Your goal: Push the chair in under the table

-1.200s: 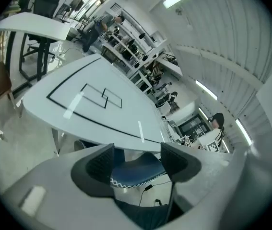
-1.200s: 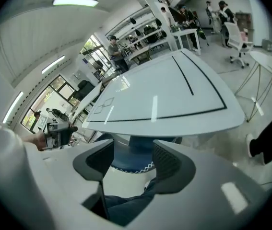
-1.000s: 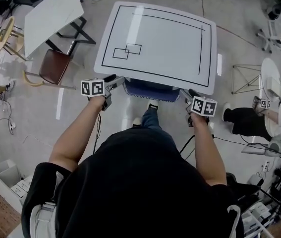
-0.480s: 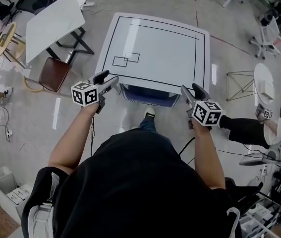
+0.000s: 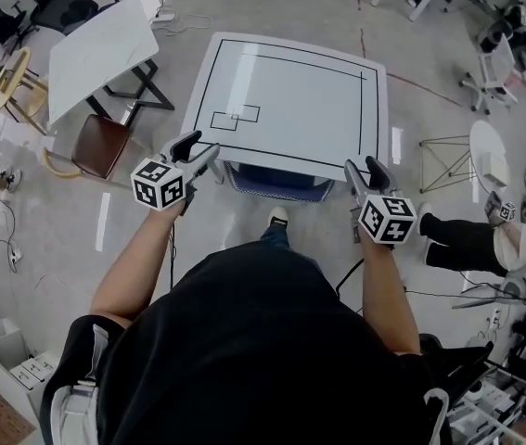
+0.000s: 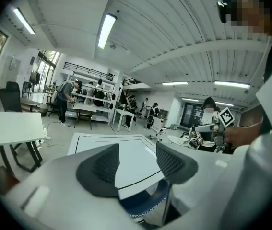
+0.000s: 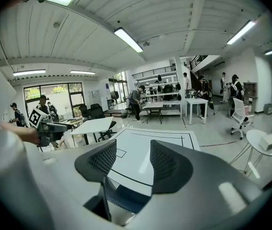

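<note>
The chair (image 5: 276,182) sits tucked under the tabletop's (image 5: 290,91) near edge, blue seat showing. The left gripper (image 5: 196,151) and right gripper (image 5: 365,170) hover at that edge, jaws apart, closing on nothing. Any last nudge should probably press both sides evenly.

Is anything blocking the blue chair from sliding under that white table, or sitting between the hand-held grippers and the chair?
Nothing visible does. The blue chair sits mostly under the white table, with only its near edge showing. The left hand-held gripper and right hand-held gripper hover at either side, jaws closing on nothing.
</note>
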